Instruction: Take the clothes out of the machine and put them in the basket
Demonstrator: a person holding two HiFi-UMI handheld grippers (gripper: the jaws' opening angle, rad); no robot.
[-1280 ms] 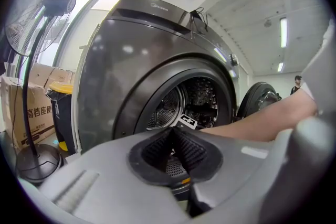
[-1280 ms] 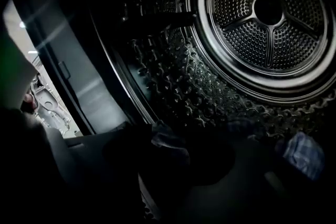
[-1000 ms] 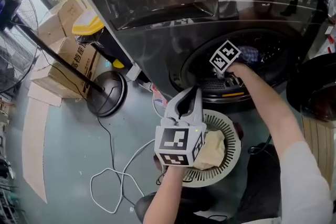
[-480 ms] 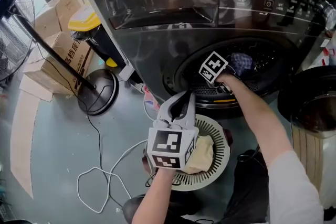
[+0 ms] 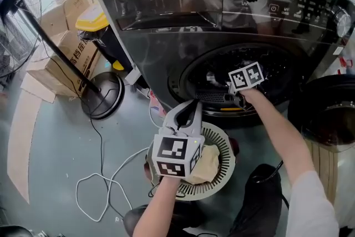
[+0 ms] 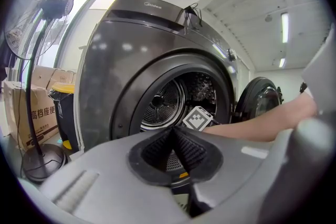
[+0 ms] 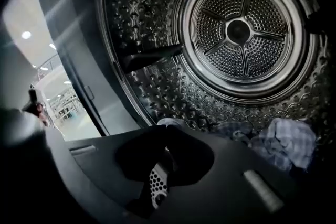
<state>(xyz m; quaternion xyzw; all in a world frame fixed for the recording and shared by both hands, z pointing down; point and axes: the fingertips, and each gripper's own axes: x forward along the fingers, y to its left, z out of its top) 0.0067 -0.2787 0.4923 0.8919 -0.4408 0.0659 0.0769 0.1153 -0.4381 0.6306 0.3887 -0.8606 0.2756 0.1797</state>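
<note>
Blue checked clothes (image 7: 286, 139) heaped low in the drum (image 7: 239, 29) of the dark front-loading machine (image 5: 166, 47), its door (image 5: 327, 114) swung open at the right. Reaching in through the opening, the right hand-held gripper (image 7: 167, 124), jaws pinched together on a pale fold of them. On the floor (image 5: 66, 136) just before the machine, a white slatted basket (image 5: 227, 166) holding one cream garment (image 5: 209, 161). Over the basket, the left hand-held gripper (image 5: 194, 104), closed tight with nothing between its jaws.

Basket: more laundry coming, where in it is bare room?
The white slatted basket is bare along its right and far rim, between the beige cloth and the dark washing machine. Its left is crowded under the left gripper.
</note>
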